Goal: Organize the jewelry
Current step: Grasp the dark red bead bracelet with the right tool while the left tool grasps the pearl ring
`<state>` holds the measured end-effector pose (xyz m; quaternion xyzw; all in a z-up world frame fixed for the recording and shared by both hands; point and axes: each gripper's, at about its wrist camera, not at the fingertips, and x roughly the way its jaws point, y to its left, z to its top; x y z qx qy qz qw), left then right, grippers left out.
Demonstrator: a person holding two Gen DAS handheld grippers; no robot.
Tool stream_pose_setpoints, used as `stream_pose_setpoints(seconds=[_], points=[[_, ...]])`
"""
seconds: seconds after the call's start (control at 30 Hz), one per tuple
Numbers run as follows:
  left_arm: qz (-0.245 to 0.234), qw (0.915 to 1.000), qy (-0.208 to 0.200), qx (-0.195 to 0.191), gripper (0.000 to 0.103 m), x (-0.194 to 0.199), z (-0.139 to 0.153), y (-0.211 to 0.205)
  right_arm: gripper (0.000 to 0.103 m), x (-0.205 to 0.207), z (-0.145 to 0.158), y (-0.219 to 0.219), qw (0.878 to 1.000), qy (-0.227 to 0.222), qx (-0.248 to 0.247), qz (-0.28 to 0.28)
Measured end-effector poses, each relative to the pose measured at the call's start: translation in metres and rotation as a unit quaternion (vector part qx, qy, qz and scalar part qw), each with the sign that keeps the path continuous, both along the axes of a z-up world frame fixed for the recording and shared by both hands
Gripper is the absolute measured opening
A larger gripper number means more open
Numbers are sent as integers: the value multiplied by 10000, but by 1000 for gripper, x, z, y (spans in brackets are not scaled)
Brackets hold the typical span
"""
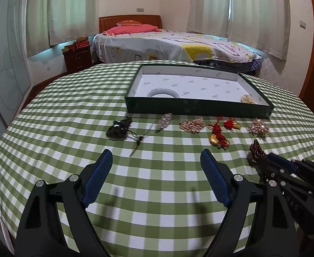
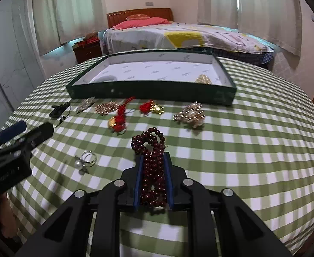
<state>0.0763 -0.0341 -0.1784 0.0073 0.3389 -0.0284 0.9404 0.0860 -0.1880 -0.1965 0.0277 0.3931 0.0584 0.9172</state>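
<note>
In the left wrist view, the left gripper (image 1: 154, 165) was wide open and held nothing, above a bare part of the tabletop (image 1: 49, 128). Ahead of it lay a row of jewelry, from the dark cord piece (image 1: 119, 127) to the gold cluster (image 1: 258, 127), just in front of the box (image 1: 200, 107). In the box there were already a white bangle (image 1: 163, 92) and a gold piece (image 1: 248, 99). At the right edge, the right gripper (image 1: 262, 160) carried the beads (image 1: 256, 150).

In the right wrist view, the right gripper (image 2: 153, 162) was closed on the beads (image 2: 150, 156); one loop stuck out past the fingertips, and the rest was bunched between the pads. The box (image 2: 152, 90) stood straight ahead, behind the row. A pearl ring (image 2: 86, 160) lay to the left.

I judge that the step was to bring the beads into the box. To do it well, the gripper should go high over the red knots (image 2: 119, 117) and over the front wall, so that the loop does not catch. It should open low above a free part of the floor, away from the gold piece (image 2: 203, 79).
</note>
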Motion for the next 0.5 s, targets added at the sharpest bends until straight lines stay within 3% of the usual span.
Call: stream_pose_setpoints(seconds=[0.23,0.43,0.5], points=[[-319,9992,243,48,81,-2,-10,-27,19,0,4,-26,9995,-85,83,-287],[-590,9973,351,276,69,-3,-19,-52,19,-2,2,-48,9983,-119,261,-498],[-660,9963,430,340,59,-1,-24,-57,19,-2,1,-52,9978,-127,349,-545]])
